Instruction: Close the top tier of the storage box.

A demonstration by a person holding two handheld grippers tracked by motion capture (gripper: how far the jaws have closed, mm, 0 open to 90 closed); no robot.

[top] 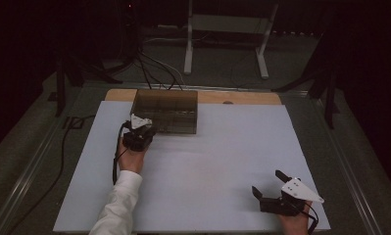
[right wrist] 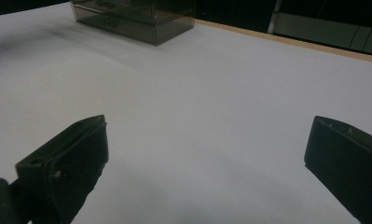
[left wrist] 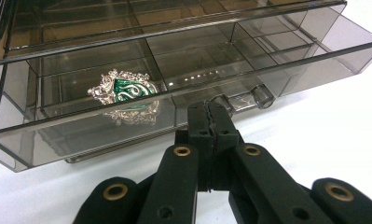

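A smoked clear drawer box (top: 166, 110) stands at the back of the white board (top: 207, 166). In the left gripper view its lower drawer (left wrist: 267, 70) is drawn out a little, with a silver and green brooch (left wrist: 124, 88) lying in one compartment. My left gripper (left wrist: 211, 109) is shut, its tips pinched on the left end of the clear drawer handle (left wrist: 253, 97). From above, the left gripper (top: 143, 129) sits at the box's front left corner. My right gripper (top: 269, 183) rests open near the front right of the board, nothing between its jaws (right wrist: 207, 154). The box (right wrist: 132, 18) lies far off.
A wooden tabletop edge (top: 242, 97) shows behind the board. Beyond the table are dark floor cables (top: 149, 68) and a white frame stand (top: 227, 29). A white-sleeved forearm (top: 119, 200) reaches in from the bottom left.
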